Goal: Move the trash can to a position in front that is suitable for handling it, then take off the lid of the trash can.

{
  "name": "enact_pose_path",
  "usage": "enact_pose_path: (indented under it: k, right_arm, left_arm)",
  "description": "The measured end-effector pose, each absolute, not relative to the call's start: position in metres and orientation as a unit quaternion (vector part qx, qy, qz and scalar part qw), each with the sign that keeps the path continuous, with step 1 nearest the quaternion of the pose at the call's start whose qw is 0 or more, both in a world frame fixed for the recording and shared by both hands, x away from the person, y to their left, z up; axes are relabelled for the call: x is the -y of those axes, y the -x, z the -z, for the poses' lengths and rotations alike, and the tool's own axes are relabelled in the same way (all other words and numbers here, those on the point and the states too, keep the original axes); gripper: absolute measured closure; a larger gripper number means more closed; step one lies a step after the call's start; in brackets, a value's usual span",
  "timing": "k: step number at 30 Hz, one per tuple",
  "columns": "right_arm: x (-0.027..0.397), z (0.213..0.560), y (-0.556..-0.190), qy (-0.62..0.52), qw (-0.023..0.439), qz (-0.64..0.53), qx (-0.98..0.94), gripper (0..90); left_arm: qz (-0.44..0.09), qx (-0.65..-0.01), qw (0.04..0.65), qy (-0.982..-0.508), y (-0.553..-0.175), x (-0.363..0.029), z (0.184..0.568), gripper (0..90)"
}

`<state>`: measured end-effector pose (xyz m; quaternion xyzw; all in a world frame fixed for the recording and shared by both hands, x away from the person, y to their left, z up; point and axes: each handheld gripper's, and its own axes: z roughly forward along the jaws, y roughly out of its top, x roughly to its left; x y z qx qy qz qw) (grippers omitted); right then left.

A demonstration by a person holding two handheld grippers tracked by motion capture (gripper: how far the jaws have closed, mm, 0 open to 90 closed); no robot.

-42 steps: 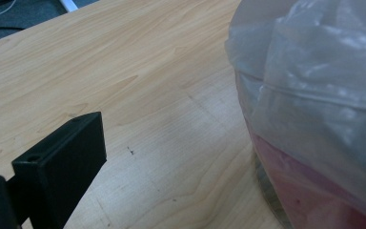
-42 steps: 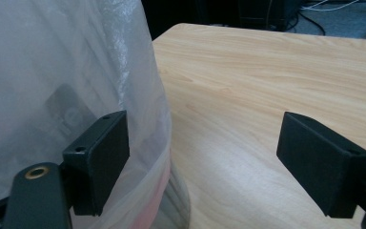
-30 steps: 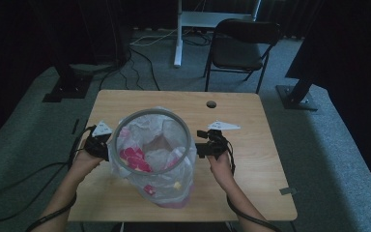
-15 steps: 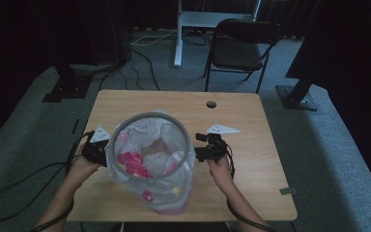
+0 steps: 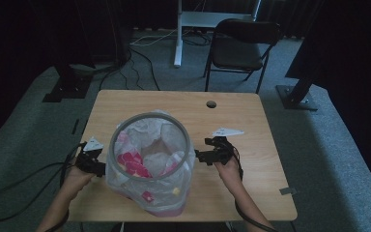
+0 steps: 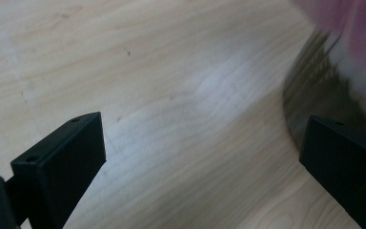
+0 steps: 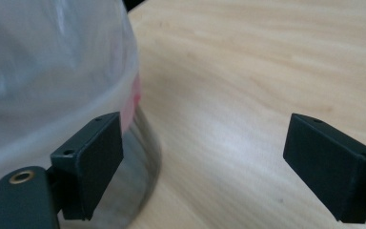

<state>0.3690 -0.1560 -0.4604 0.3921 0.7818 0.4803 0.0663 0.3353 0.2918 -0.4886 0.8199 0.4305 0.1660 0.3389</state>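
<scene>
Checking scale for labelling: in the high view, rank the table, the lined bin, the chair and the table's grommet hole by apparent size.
1. Table
2. Lined bin
3. Chair, farther away, so its rank against the bin is unsure
4. Grommet hole

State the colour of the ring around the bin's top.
Grey; the ring shows best in the high view.

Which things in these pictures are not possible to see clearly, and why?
- Pink items inside the bin, high view: too small and veiled by the plastic liner to identify.
- Bin wall, left gripper view: blurred and cut off by the frame edge.
- Bin's base, right gripper view: partly hidden behind the right gripper's jaw.
</scene>
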Motion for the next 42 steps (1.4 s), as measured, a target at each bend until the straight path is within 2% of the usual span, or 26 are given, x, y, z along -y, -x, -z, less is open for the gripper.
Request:
enact_pose_path:
  k: [2, 5, 6, 9, 12, 16, 21, 30, 42]
  right_arm:
    - [0.158, 0.465, -0.371, -0.383, 0.036, -0.46, -0.8, 16.2]
    - [0.162, 0.472, -0.366, -0.378, 0.031, -0.449, -0.809, 15.4]
    - [0.162, 0.473, -0.365, -0.375, 0.028, -0.445, -0.813, 12.4]
    - [0.168, 0.476, -0.357, -0.371, 0.039, -0.438, -0.818, 12.6]
    - [0.181, 0.48, -0.355, -0.378, 0.022, -0.456, -0.806, 11.6]
    - [0.196, 0.483, -0.349, -0.395, 0.041, -0.46, -0.794, 11.6]
    - [0.211, 0.485, -0.341, -0.394, 0.045, -0.473, -0.787, 11.6]
    - [0.227, 0.473, -0.337, -0.401, 0.067, -0.496, -0.767, 13.4]
    - [0.235, 0.435, -0.332, -0.383, 0.087, -0.54, -0.744, 13.6]
  left_arm:
    - [-0.163, -0.431, 0.34, -0.82, -0.332, -0.294, 0.492, 1.7]
    - [-0.157, -0.434, 0.342, -0.819, -0.327, -0.297, 0.496, 1.7]
    - [-0.154, -0.433, 0.341, -0.82, -0.325, -0.298, 0.498, 1.7]
    - [-0.145, -0.432, 0.337, -0.824, -0.318, -0.299, 0.505, 1.7]
    - [-0.14, -0.433, 0.333, -0.826, -0.312, -0.301, 0.512, 1.7]
    - [-0.135, -0.438, 0.331, -0.825, -0.305, -0.303, 0.522, 1.7]
    - [-0.13, -0.444, 0.334, -0.821, -0.298, -0.306, 0.532, 1.7]
    - [-0.13, -0.454, 0.334, -0.816, -0.294, -0.313, 0.537, 1.7]
    - [-0.131, -0.451, 0.337, -0.816, -0.292, -0.315, 0.54, 1.7]
